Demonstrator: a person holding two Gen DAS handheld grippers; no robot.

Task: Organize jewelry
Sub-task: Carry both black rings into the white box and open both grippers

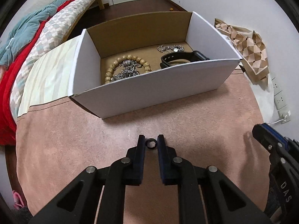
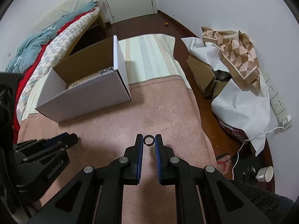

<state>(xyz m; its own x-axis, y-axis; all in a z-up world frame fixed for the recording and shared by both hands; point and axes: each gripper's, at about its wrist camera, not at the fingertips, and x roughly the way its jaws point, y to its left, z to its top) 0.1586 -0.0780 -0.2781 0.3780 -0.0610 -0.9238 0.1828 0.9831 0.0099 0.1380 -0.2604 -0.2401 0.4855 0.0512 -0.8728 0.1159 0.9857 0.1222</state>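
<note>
Left wrist view. The left gripper [image 1: 151, 143] sits at lower centre of the frame, pointed down at the pink blanket [image 1: 74, 130]. Its jaws are drawn narrow, and a small dark ring [image 1: 151, 143] sits between the fingertips, each pad touching one side of it. Whether the ring is lifted clear of the blanket cannot be told. Above it, in the middle of the frame, stands an open white cardboard box [image 1: 149, 85]. Inside, at lower left of the box floor, lies a wooden bead bracelet [image 1: 121, 65] with a tangle of silver chain [image 1: 127, 71] inside its loop. At right lies a black watch [image 1: 185, 58], and behind that a second silver chain with a pendant [image 1: 169, 48]. The right gripper [image 1: 261, 133] shows at the right edge, only partly in frame.

Right wrist view. The right gripper [image 2: 149, 140] occupies lower centre, jaws narrow, clamped on another dark ring [image 2: 149, 140] held upright between the tips, above the same blanket [image 2: 168, 112]. The box [image 2: 84, 97] stands at left centre, well apart from this ring. The left gripper [image 2: 72, 137] lies at lower left; its jaws cannot be read here. At right, a patterned cloth [image 2: 233, 54] drapes over a white sheet [image 2: 243, 102] against the wall.
</note>
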